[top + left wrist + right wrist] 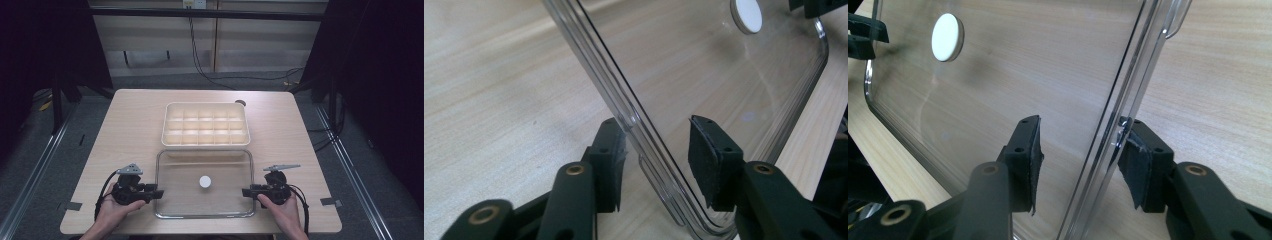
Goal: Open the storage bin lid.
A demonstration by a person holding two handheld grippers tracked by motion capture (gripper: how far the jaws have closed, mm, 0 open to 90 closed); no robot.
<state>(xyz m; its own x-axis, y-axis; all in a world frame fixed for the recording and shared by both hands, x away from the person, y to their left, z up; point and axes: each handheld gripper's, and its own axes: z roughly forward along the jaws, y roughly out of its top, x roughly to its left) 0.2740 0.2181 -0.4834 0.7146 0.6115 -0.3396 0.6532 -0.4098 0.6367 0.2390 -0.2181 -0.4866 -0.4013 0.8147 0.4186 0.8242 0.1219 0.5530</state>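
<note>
We see the clear lid [204, 184] lying long-axis across the worktop's [125, 125] near edge; left gripper [656, 155] and right gripper [1080, 155] straddle its end rims, both unclosed.

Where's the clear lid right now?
In the high view the clear lid lies flat on the table's near half, just in front of the cream compartment tray, between the left gripper and right gripper.

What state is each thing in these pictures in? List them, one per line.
Clear plastic lid: flat on the table, rims between open jaws.
Cream compartment tray: uncovered, compartments look empty.
White round knob: at the lid's centre.
Left gripper: open.
Right gripper: open.
</note>
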